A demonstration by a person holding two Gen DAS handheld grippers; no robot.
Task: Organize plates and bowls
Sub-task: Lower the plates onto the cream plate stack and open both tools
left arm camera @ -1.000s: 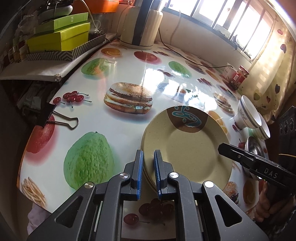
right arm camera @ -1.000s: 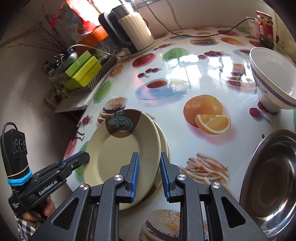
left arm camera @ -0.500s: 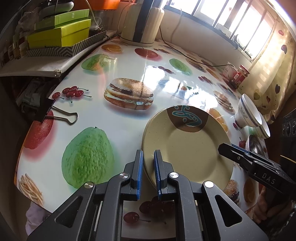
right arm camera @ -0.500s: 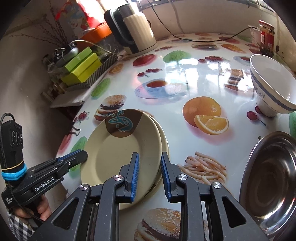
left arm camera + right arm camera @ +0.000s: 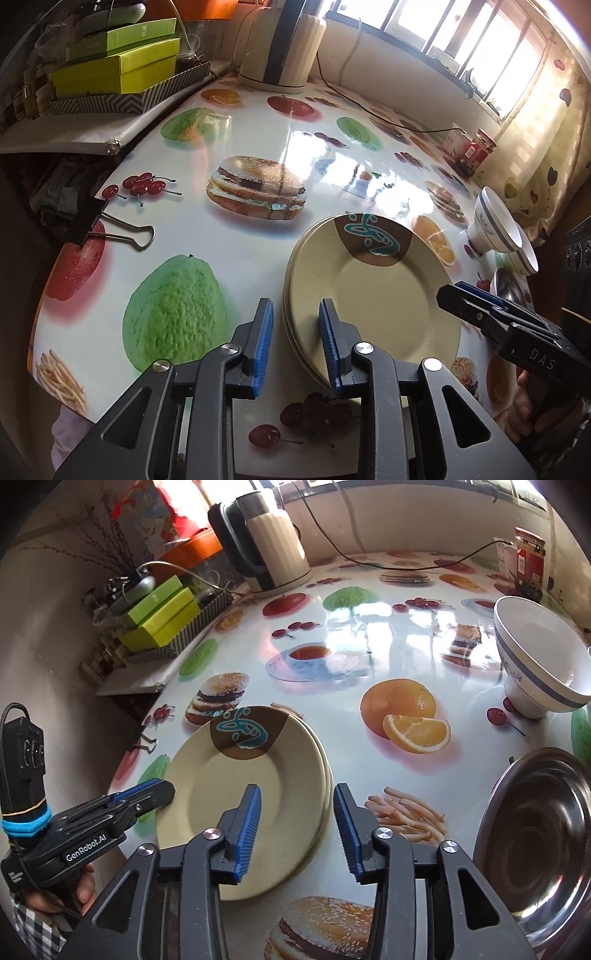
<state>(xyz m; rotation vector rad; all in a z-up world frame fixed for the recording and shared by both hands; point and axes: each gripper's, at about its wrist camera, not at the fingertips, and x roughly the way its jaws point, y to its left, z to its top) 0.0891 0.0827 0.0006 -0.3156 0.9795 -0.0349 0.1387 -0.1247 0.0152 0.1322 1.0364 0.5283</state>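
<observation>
A stack of beige plates (image 5: 376,295) (image 5: 240,782) with a brown wedge and teal pattern lies on the fruit-print table. My left gripper (image 5: 295,332) straddles the stack's near-left rim; its jaws are opening and the pads stand off the rim. On the opposite side, my right gripper (image 5: 297,812) straddles the near-right rim with its jaws likewise opening and clear of the plates. Each gripper shows in the other's view: the right gripper (image 5: 454,291), the left gripper (image 5: 162,794). Two white blue-banded bowls (image 5: 495,225) (image 5: 535,653) stand to the right.
A steel dish (image 5: 535,838) (image 5: 506,291) sits at the right near edge. At the back are a kettle (image 5: 280,40) (image 5: 269,539) with its cord, green boxes (image 5: 118,70) and a red-lidded jar (image 5: 528,561). A binder clip (image 5: 110,229) grips the left table edge.
Both grippers were shut on the plate stack's rims; now both pairs of jaws have spread apart off the rims. The plates and the hands have stayed in place.
</observation>
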